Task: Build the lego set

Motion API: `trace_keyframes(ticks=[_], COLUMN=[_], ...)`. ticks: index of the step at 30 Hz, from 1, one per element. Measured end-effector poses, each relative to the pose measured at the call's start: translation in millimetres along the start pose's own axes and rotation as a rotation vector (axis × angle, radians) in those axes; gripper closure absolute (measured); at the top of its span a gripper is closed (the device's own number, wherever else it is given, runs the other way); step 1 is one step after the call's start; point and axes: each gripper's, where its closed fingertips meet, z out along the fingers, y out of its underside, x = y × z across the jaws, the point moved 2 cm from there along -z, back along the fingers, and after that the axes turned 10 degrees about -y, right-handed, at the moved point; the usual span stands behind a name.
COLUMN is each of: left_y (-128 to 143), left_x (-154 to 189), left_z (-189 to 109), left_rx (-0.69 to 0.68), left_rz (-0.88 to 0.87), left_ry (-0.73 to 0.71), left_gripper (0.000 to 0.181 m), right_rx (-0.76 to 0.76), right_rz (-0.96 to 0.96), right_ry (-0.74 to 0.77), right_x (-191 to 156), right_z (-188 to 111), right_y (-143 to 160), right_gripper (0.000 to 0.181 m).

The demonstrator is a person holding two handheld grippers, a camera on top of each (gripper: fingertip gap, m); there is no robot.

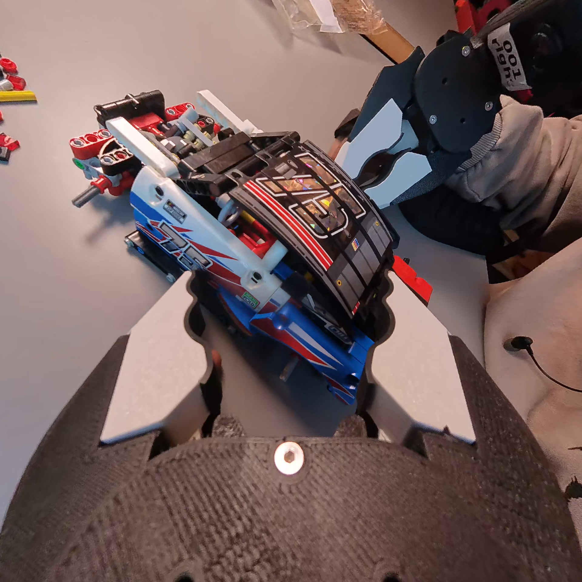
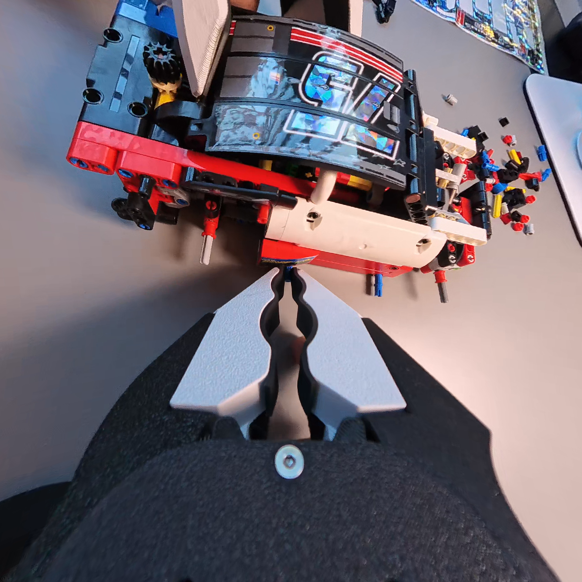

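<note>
The lego car (image 2: 283, 151) lies on the grey counter (image 2: 78, 315), mostly built, roof on, no wheels yet. The left gripper (image 1: 289, 302) has wide jaws hugging its back end. The right gripper (image 2: 288, 277) pinches a little blue pin (image 2: 288, 271) at the car's near side; loose pieces (image 2: 510, 182) wait far right.

The sticker sheet (image 2: 500, 28) runs off the far edge; the blue pin (image 2: 288, 274) (mostly hidden) sits between the right gripper's (image 2: 288, 277) tips.

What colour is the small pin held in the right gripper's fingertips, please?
Blue; the pin shows best in the right wrist view, pinched by the right gripper.
</note>
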Motion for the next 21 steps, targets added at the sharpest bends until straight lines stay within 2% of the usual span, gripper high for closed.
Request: trace_keyframes(ticks=[4,8,10,14,21], left_y=[-0.7,-0.9,-1.0,-0.9,-0.1], left_x=[-1.6,-1.6,-1.6,-1.4,0.0], left_z=[-0.3,-1.0,-1.0,-1.3,-0.5], left_rx=[0.005,0.016,0.017,0.022,0.012], left_rz=[-0.005,-0.007,-0.007,-0.007,-0.004], left_ry=[-0.002,-0.005,-0.005,-0.006,-0.001], left_gripper=[0.07,0.071,0.071,0.071,0.071], right_rx=[0.002,-0.002,0.007,-0.041,-0.064], right_rz=[0.013,0.049,0.057,0.063,0.086], right_ry=[-0.007,-0.019,-0.044,-0.052,-0.095], right_x=[1.5,3.3,0.8,0.0,0.7], right_z=[-0.2,-7.9,-8.7,-5.5,-2.7], right_y=[0.6,5.6,5.0,5.1,2.7], right_gripper=[0.18,0.17,0.178,0.174,0.181])
